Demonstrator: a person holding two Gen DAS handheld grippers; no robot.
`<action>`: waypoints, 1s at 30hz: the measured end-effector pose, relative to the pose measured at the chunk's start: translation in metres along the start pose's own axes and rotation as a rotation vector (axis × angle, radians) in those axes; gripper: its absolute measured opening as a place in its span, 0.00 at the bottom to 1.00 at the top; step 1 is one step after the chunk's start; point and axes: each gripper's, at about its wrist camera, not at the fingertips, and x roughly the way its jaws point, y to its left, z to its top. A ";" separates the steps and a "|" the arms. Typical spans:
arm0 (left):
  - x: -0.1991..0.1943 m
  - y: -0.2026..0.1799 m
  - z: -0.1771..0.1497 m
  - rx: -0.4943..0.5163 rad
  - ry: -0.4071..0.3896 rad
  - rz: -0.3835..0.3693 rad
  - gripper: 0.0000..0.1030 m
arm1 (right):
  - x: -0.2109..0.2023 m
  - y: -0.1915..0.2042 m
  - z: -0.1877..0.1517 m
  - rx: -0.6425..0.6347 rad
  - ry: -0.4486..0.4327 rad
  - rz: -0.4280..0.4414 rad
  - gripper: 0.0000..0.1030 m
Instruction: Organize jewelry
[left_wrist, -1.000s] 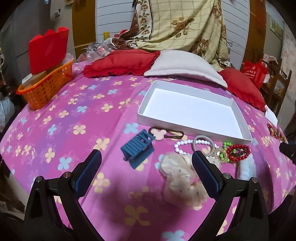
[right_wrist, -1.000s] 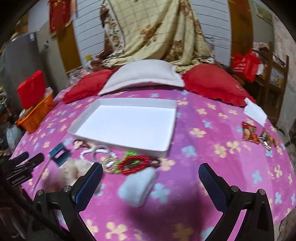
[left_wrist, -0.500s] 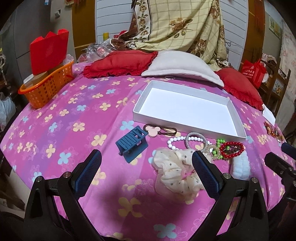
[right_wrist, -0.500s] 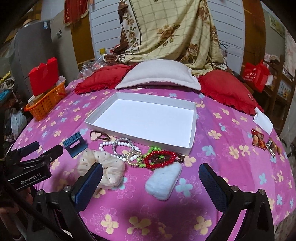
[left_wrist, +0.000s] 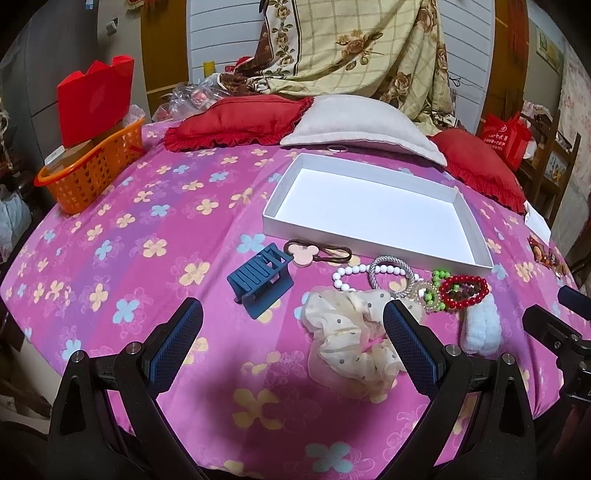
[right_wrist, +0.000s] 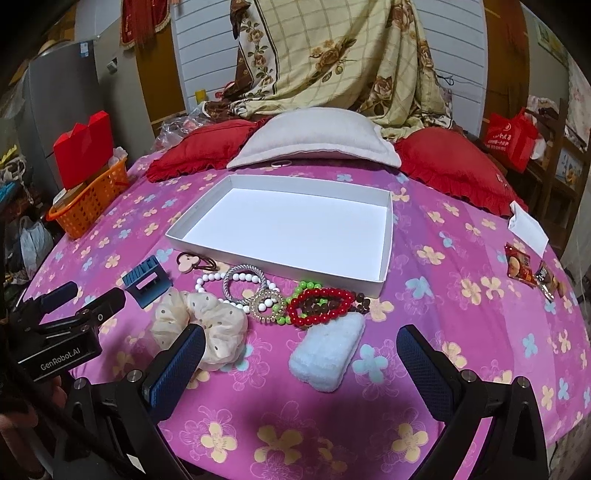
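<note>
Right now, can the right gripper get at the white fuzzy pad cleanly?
Probably yes. The right gripper is open, with the white fuzzy pad lying straight ahead between its fingers, nothing on top; only the red bead bracelet touches its far edge.

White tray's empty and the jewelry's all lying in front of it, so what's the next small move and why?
Probably lower the right tongs onto the red bracelet and close. Both tongs, left included, are open and hold nothing, the tray holds nothing yet, and that bracelet lies nearest the tray's front wall, ahead of the right tongs. It overlaps the green beads, so they may drag along.
</note>
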 end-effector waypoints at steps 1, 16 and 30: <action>0.000 0.000 0.000 0.000 0.001 0.000 0.96 | 0.000 0.000 0.000 -0.001 0.001 -0.002 1.00; 0.005 -0.007 -0.002 0.015 0.020 -0.002 0.96 | 0.008 -0.002 -0.004 0.014 0.033 0.004 1.00; 0.012 -0.006 -0.004 0.022 0.054 -0.018 0.96 | 0.015 -0.015 -0.012 0.043 0.078 0.011 1.00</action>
